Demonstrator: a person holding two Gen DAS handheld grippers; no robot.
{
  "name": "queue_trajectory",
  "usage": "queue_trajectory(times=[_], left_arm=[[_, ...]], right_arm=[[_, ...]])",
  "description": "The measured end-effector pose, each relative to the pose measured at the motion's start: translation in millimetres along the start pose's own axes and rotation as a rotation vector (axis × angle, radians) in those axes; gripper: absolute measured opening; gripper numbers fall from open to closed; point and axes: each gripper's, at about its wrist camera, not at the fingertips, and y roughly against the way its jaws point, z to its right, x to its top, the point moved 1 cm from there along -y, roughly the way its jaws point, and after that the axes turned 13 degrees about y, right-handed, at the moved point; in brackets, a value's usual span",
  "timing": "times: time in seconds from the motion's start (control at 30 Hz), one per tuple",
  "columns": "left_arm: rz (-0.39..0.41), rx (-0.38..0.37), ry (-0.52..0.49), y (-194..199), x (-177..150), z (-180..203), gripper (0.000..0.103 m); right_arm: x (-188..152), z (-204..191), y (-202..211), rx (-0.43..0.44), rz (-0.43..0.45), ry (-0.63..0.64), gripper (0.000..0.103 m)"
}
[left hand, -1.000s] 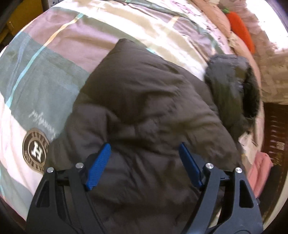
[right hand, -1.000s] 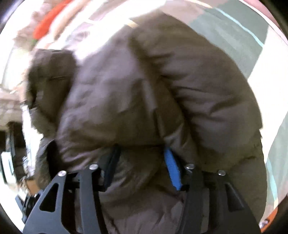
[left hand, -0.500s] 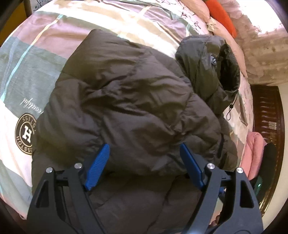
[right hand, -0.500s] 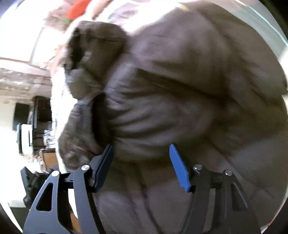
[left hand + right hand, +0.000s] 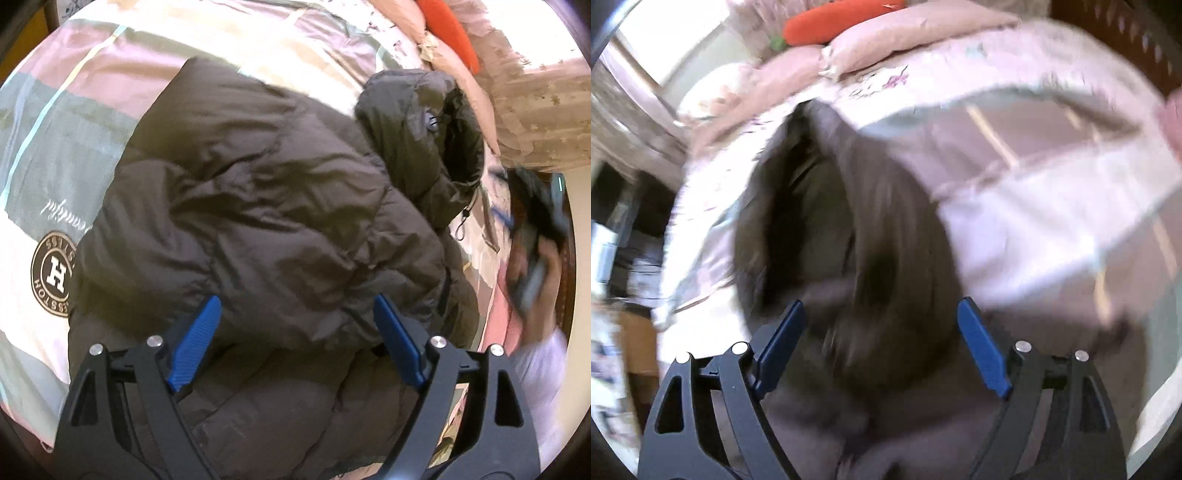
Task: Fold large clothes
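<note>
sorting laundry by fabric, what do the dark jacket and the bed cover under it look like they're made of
Jacket: looks like thin woven synthetic shell, nylon or polyester, over puffy fill; slight sheen, fine crinkles and stitched, bulging panels suggest it. Whether the fill is down can't be told.
Bed cover: looks like matte printed woven cloth, perhaps cotton; flat colour blocks, a printed round badge and soft creases.

Dark brown puffer jacket (image 5: pixel 266 221) lies bunched on the bed cover (image 5: pixel 74 122), folded over itself, hood (image 5: pixel 424 129) toward the cover's far right edge. Hood drawcord (image 5: pixel 463 221) hangs off its right side. Left gripper (image 5: pixel 295 343) above the jacket's near part; its jaws have just been opening and stand wide, blue pads (image 5: pixel 194 343) clear of the fabric, nothing gripped. Round "H" emblem (image 5: pixel 53 275) printed on the cover near its left edge, just beside the jacket. Orange cushion (image 5: pixel 448 33) at the far right corner. Right gripper (image 5: pixel 532 221) blurred, at the right edge beyond the hood; state unreadable here.
</note>
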Motion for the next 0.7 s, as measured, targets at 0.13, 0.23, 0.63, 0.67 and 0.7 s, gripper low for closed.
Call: queue_trajectory(times=[0.13,0.23,0.63,0.67,0.7], left_arm=[[-0.050,0.030,0.020,-6,1,-8,0.089],[-0.048,0.066,-0.004,-5,2,-8,0.092],[-0.011,0.030,-0.007,9,23,1,0.094],[-0.009,0.025,-0.013,9,23,4,0.094],[-0.009,0.022,-0.022,9,24,10,0.094]], right_arm=[[44,-18,-42,-0.218,-0.090,0.099,0.085],[36,-15,-65,-0.154,-0.172,0.035,0.004],[-152,56,98,0.554,0.174,-0.062,0.006],[-180,70,93,0.512,0.128,-0.087,0.010],[-202,82,88,0.445,0.087,-0.104,0.014]])
